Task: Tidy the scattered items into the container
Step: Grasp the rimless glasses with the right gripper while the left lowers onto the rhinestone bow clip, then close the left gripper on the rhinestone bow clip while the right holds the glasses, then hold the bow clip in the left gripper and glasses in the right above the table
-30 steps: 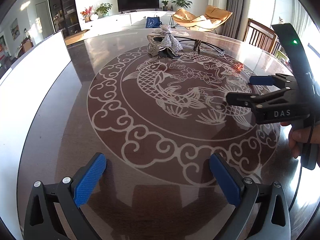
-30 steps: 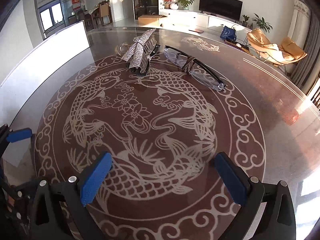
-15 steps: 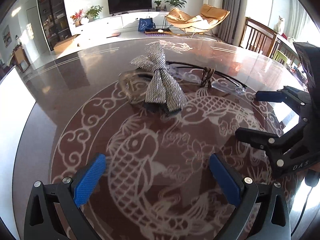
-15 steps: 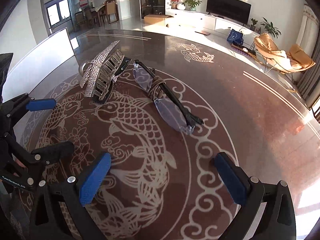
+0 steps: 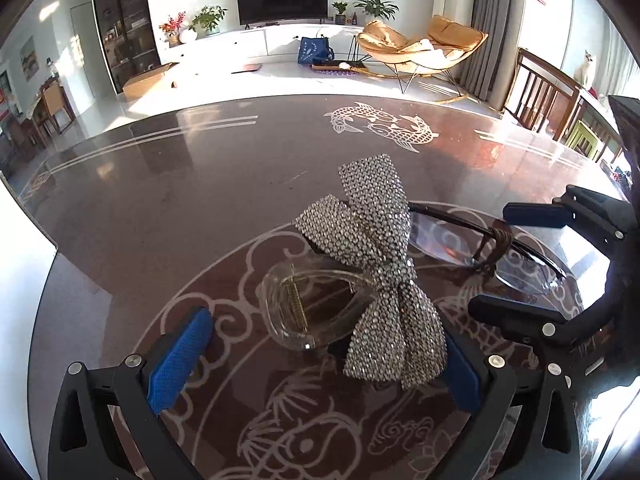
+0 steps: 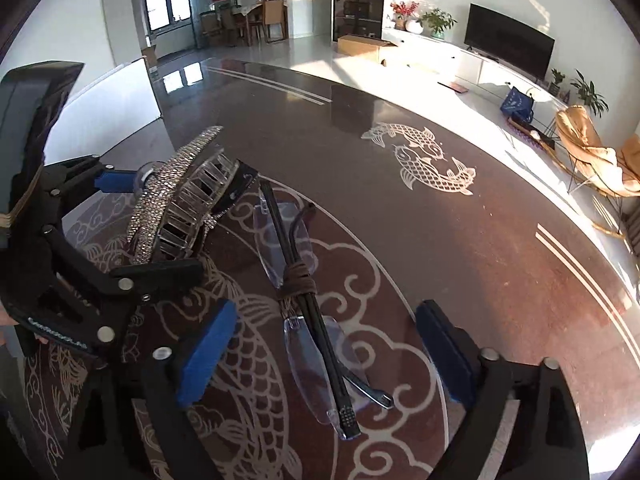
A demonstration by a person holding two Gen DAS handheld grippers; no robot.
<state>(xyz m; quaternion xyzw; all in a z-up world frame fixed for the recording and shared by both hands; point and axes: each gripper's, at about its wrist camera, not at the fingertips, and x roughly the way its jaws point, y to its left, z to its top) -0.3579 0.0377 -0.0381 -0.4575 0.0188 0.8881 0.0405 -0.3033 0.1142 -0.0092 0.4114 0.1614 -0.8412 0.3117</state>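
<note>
- Strong daylight floods the room behind, bleaching the floor [image 5: 280, 80] nearly white.
- The polished surface [image 6: 460, 240] shows glare streaks and reflections.
- Fisheye bending curves straight lines; the corners go black.
- Focus is sharp throughout.

Rhinestone bow [image 5: 376, 272] hides left tool's right pad and far half of clear hair claw [image 5: 308, 312]; white container [image 6: 116, 96] cut off behind left tool [image 6: 148, 228].

Left wrist view: low over surface [image 5: 160, 200], close behind hair clip [image 5: 372, 276], facing TV wall. Right wrist view: close over glasses [image 6: 308, 312], clip at its left. Both share clip, glasses, fish inlay.
</note>
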